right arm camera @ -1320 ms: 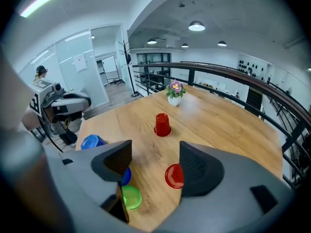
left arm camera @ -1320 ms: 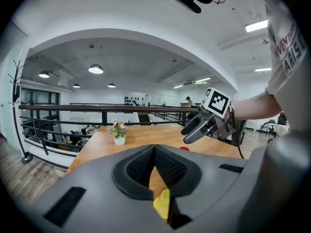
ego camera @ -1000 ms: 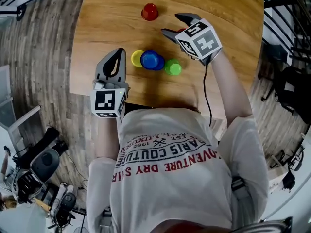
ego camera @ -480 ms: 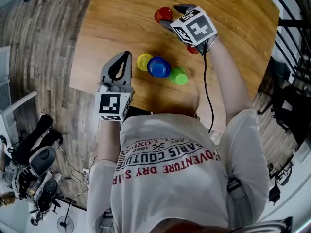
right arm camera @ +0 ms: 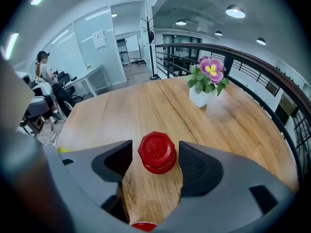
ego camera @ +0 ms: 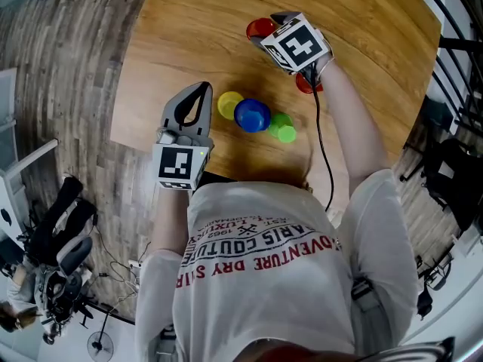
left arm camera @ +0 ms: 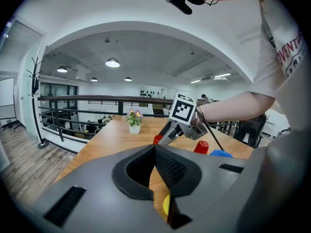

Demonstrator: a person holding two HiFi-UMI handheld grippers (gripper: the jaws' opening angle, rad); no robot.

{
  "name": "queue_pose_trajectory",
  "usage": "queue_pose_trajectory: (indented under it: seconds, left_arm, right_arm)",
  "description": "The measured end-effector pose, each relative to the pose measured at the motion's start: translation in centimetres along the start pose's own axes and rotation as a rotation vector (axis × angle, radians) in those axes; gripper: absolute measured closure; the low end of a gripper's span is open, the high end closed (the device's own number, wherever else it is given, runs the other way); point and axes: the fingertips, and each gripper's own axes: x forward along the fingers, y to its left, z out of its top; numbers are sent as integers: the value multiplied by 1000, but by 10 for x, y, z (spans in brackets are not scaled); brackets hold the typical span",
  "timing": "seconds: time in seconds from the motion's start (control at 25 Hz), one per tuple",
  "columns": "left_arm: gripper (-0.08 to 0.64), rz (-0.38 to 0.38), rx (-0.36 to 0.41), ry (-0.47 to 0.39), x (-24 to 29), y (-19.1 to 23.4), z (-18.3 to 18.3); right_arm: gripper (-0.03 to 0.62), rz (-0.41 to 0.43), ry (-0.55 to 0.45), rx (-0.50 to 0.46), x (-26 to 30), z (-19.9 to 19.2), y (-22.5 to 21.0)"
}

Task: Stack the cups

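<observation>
The right tongs (right arm camera: 155,148) are released, jaws apart on either side of an upturned red cup (right arm camera: 157,154) on the desk (right arm camera: 146,106), seemingly not quite touching it. The left tongs (left arm camera: 154,147) are clenched on nothing, near the yellow cup (ego camera: 229,104), blue cup (ego camera: 252,115) and green cup (ego camera: 283,129), which sit close together in a row.

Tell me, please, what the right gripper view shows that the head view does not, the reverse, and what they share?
Only the right gripper view: the potted flower further along the table, and the right gripper's jaws standing apart on either side of the upturned red cup. Only the head view: the blue cup, the green cup and the left gripper, its jaws together. Both: that red cup, the wooden table and a second red cup by the right wrist.
</observation>
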Motion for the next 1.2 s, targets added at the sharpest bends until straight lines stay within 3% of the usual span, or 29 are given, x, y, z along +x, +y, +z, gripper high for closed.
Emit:
queue_pose_trajectory:
  seconds: [0.12,0.4,0.68,0.88,1.2]
  left_arm:
    - [546,-7,-1,-14,1,2,5]
    - [546,-46,13,-52,0,3,17]
    - [546,-101,67,-102,-9,-4,41]
    - [546,-169,150,-117,-13,-15,53]
    - [546,-293,205,-155,-25,-49,71]
  right_arm:
    - [341,-28,13,11,1,-1,-2]
    - [344,-43,-7,-7,-7,0,-1]
    - [345,-97,-70,42,-57,9,5]
    - [345,-139,-115,88,-97,2,19]
    - [345,-186,-145,169,-156,-36,53]
